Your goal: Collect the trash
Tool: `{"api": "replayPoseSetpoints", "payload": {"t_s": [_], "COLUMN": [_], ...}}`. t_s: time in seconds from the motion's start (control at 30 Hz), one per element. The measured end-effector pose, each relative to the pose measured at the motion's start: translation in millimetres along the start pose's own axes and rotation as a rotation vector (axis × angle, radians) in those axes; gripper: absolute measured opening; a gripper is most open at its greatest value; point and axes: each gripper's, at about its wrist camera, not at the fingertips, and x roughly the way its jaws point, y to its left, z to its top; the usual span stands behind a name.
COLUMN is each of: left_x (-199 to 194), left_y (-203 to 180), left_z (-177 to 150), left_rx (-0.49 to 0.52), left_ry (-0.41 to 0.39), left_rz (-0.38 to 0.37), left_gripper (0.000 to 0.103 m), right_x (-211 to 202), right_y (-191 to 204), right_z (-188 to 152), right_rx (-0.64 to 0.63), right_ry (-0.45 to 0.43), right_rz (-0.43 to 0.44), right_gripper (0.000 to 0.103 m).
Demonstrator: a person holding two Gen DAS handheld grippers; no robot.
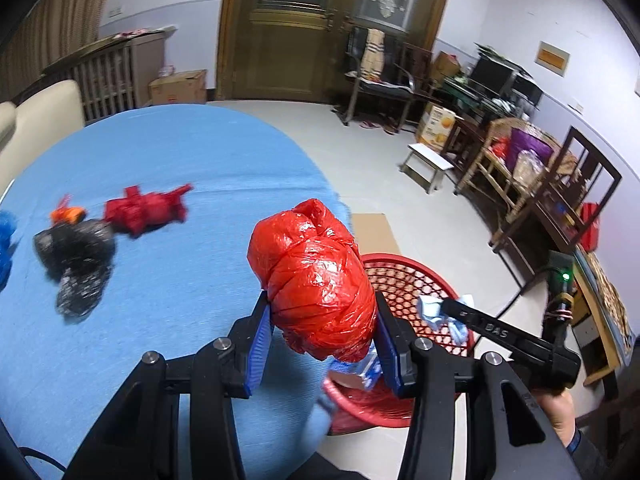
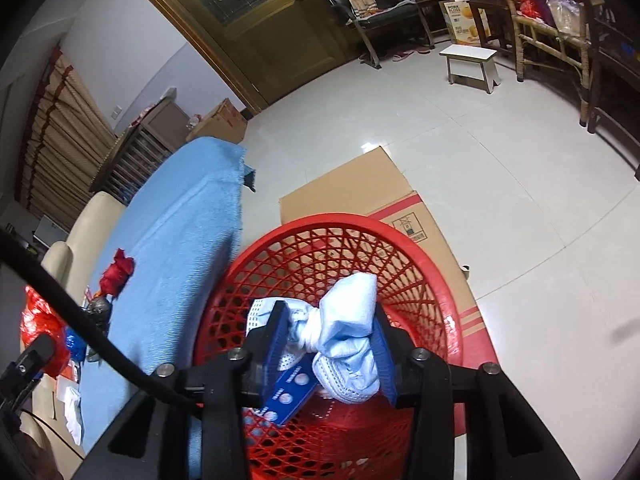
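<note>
My left hand-held gripper (image 1: 323, 334) tilts down, clamping a red bag (image 1: 314, 286) above the tabletop (image 1: 168, 152) edge. My right hand-held gripper (image 2: 332, 346), part-open around a pale-blue bundle (image 2: 348, 336), points into the red basket (image 2: 420, 256); a box (image 2: 462, 22) reads "PORK FLOSS".

Grippers: two, one in each of my hands; left gripper (image 1: 324, 344) at lower centre of the left wrist view, right gripper (image 2: 332, 356) at lower centre of the right wrist view.
Red baskets: one, red basket (image 2: 424, 256), centre of the right wrist view.
Wrapped bundles on the blue cloth (image 1: 168, 152), left of the left wrist view: four; black bundle (image 1: 76, 260), dark red bundle (image 1: 144, 210), small orange bundle (image 1: 68, 214), blue bundle (image 1: 6, 240) at the left edge.
Bright red bundles: one, bright red bundle (image 1: 316, 280), between my left jaws.
Pale blue bundles: one, pale blue bundle (image 2: 348, 336), between my right jaws.
Flattened cardboard sheets on the floor: one, cardboard sheet (image 2: 352, 188).
White stools: one, white stool (image 2: 472, 62), upper right.
</note>
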Motion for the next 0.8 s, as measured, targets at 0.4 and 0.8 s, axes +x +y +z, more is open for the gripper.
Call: {"api": "replayPoseSetpoints", "payload": {"t_s": [0.4,0.8], "left_x": [32.2,60.2], "left_y": [-35.1,-75.6], "left_z": [0.8,3.9], "left_rx": [0.085,0.188], "left_ry": [0.082,0.163], "left_rz": [-0.088,-0.156], "left_gripper": [0.049,0.078], "right_x": [-17.1,-33.5], "right_y": [-24.6,-35.3], "right_z": [20.4,29.5], "right_rx": [0.087,0.117], "right_ry": [-0.08,-0.114], "right_rz": [-0.017,-0.037], "right_gripper": [0.086,0.086]}}
